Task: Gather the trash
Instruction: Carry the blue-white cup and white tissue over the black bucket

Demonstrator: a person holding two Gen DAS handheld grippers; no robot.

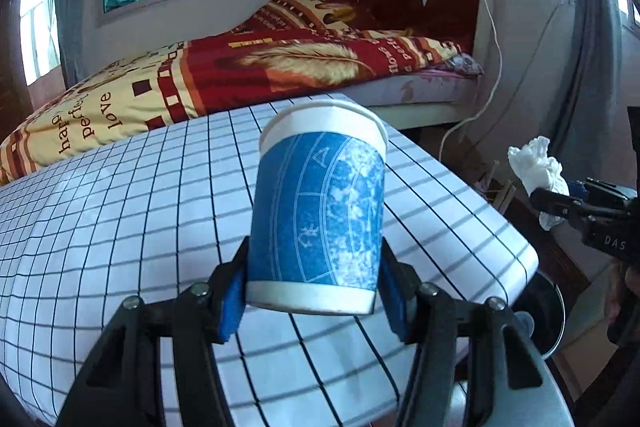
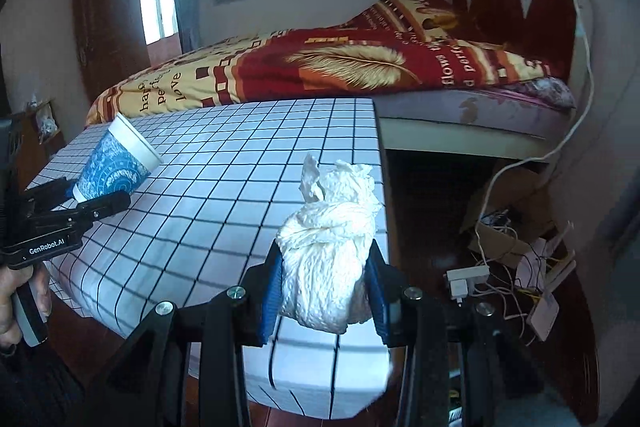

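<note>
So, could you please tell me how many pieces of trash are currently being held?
2: a blue paper cup in the left claw, a crumpled tissue in the right claw.

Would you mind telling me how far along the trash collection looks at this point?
Done: both pieces are picked up, and the checked tabletop shows no other trash. In hand: the left gripper clamps the blue paper cup, and the right gripper clamps the crumpled tissue, both held above the table. Left: dropping them in a bin, which neither view shows.

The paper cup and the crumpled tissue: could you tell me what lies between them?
Only bare grid-patterned table top lies between paper cup and tissue, in the right wrist view.
</note>
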